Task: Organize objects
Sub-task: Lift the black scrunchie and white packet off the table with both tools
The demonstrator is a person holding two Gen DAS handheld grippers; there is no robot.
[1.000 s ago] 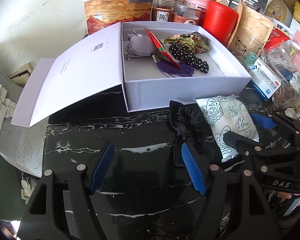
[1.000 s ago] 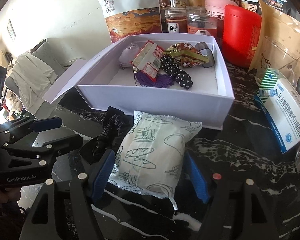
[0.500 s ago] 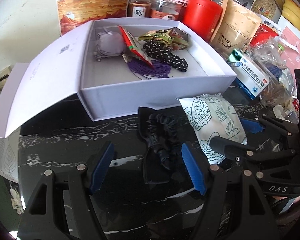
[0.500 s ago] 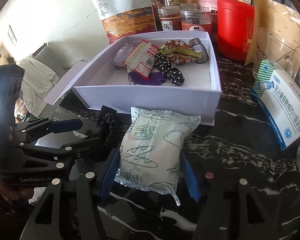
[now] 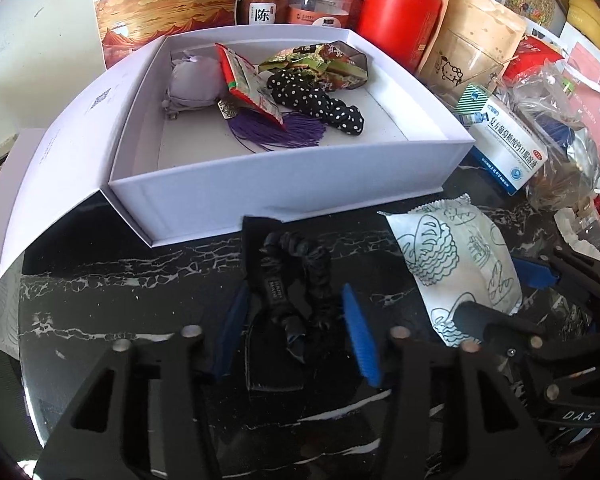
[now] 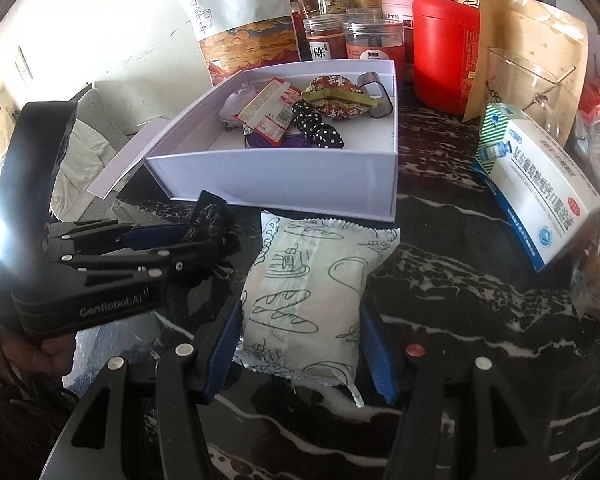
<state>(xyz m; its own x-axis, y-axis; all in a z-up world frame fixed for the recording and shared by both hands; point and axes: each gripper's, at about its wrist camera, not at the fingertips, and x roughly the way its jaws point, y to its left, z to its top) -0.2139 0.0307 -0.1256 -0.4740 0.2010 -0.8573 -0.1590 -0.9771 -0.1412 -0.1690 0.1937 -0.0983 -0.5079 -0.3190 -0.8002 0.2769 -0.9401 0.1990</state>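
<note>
Left wrist view. One left gripper, two blue ribbed pads, jaws set close either side of one black scrunchie on its dark card; whether the pads actually press it cannot be told, black on black. The card's lower end runs into shadow between the fingers. One white box, rigid card, rectangular, lid flap folded out to the left and cut by the frame edge. Inside: one grey fabric pouch, one red snack sachet, one purple tassel, one black polka-dot fabric piece, one green-and-gold foil packet; these overlap, so lower parts are hidden. One white bread packet, soft plastic printed with line drawings, lies on the black marble table in front of the box, its near end covered by the right gripper.

Right wrist view. Right gripper, jaws parted, pads flanking the bread packet; contact is not clear, nothing lifted. Left gripper enters from the left, its tips over the scrunchie, mostly hidden. One blue-and-white medicine carton stands tilted to the right. One red canister behind the box; the jars beyond are crowded and cannot be counted.
</note>
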